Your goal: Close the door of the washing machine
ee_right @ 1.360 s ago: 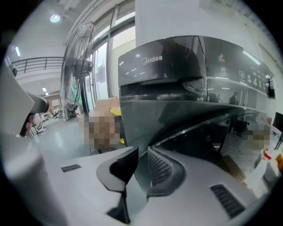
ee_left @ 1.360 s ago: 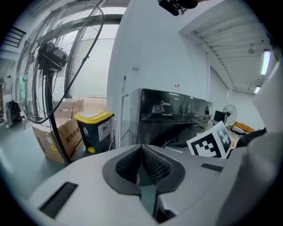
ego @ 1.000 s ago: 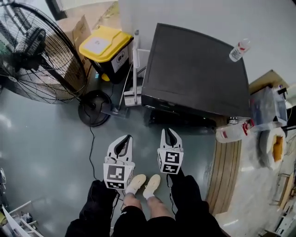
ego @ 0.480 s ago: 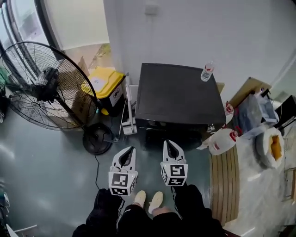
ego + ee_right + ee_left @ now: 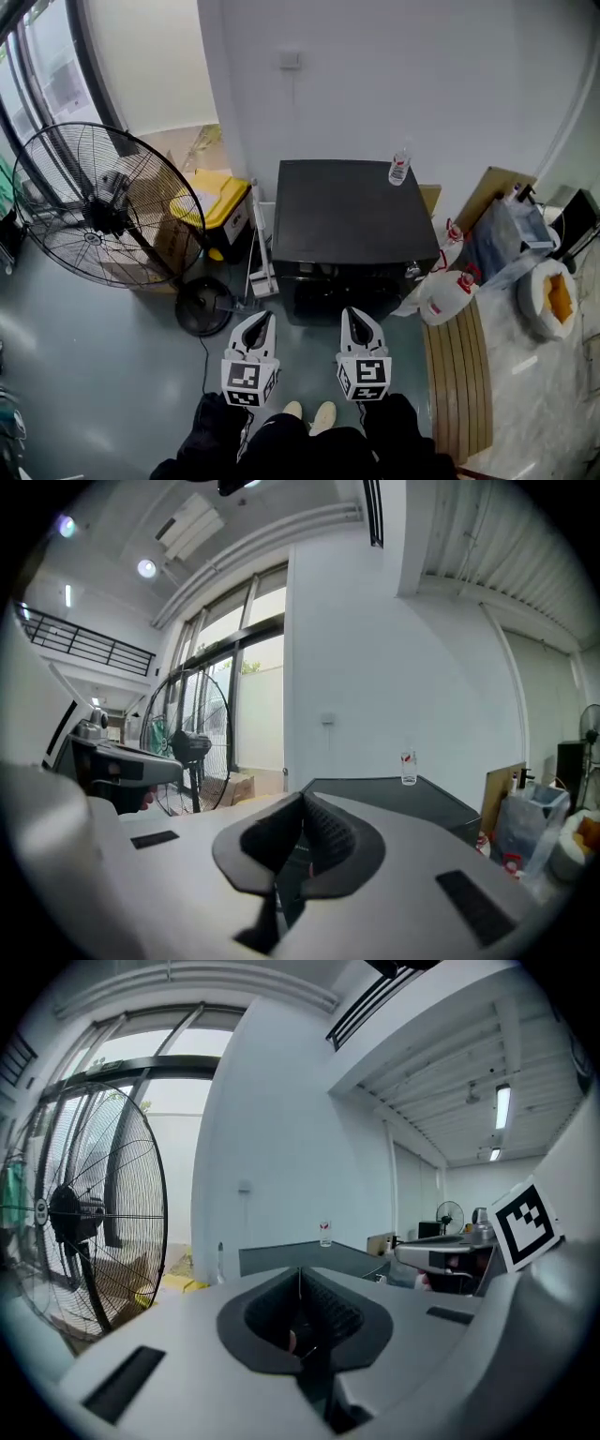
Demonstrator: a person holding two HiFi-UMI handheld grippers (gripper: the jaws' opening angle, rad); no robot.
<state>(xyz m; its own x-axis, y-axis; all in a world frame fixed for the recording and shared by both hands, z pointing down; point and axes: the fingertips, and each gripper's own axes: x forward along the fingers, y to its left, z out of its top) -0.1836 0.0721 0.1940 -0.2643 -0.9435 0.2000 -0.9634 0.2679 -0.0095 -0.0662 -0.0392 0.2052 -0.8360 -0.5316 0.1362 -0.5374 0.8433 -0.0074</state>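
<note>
With left gripper [image 5: 263, 320] and right gripper [image 5: 354, 316] pinched together, empty, before the washing machine [image 5: 352, 211], check its door [image 5: 337, 300] sits flush.

One black box-shaped washing machine [image 5: 354, 220]. One clear plastic bottle [image 5: 399, 167]. One large black wire-caged floor fan [image 5: 103, 217]. One yellow-lidded bin [image 5: 220, 199]. Two red-capped white plastic jugs [image 5: 439, 300] [image 5: 447, 247]. Two white grippers: the left gripper [image 5: 262, 320] and the right gripper [image 5: 353, 316].

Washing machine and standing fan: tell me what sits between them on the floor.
In the head view, a yellow-lidded bin stands between the fan and the washing machine, with a white object right beside the machine.
</note>
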